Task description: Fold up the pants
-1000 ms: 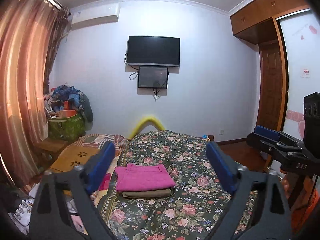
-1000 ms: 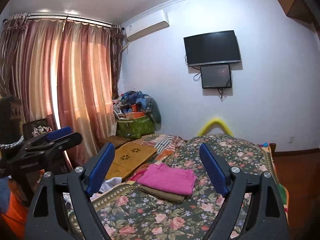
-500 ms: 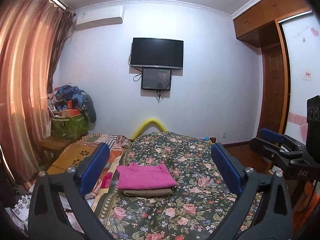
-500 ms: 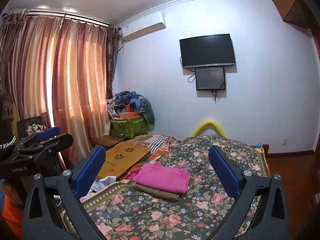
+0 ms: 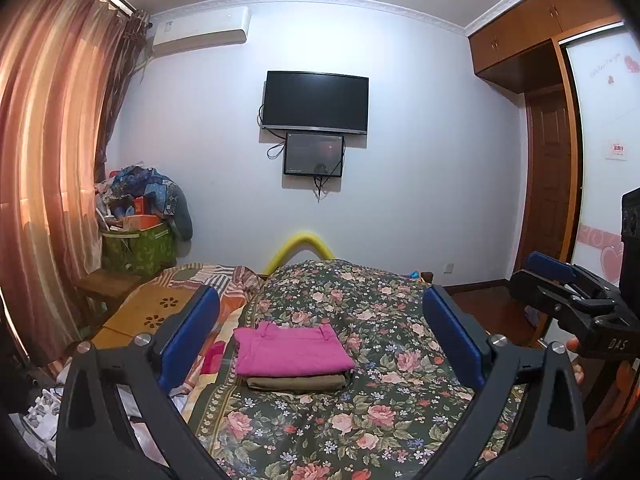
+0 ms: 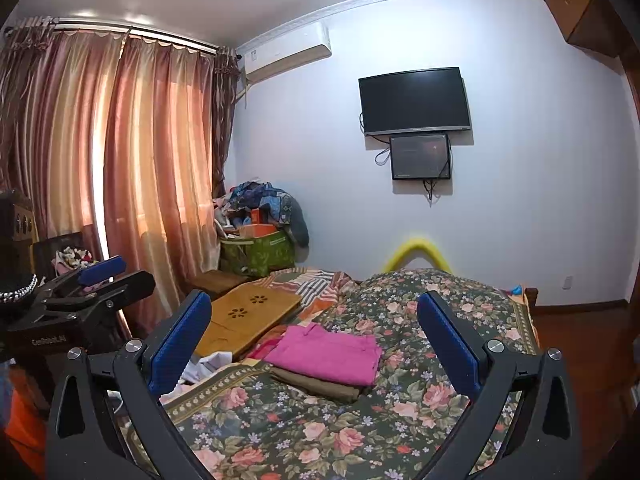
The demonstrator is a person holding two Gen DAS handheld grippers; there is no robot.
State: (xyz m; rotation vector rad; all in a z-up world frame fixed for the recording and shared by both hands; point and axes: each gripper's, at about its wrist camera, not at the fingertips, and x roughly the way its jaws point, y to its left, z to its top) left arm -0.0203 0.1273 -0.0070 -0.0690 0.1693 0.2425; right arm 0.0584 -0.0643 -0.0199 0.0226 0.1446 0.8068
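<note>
Curtains glow along the window side, beside a wooden lap desk. Both grippers hang over the floral bedspread, the left gripper and right gripper each spread wide with nothing between. Folded pink pants lie atop olive pants mid-bed, well apart from the fingers.

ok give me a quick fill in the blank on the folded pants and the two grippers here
1. The folded pink pants lie on top of folded ____ pants.
2. The stack rests on the ____ bedspread.
3. The left gripper and the right gripper both stand ____, holding nothing.
4. On the wall above the small screen hangs a black ____.

Missing words: olive; floral; open; television
</note>
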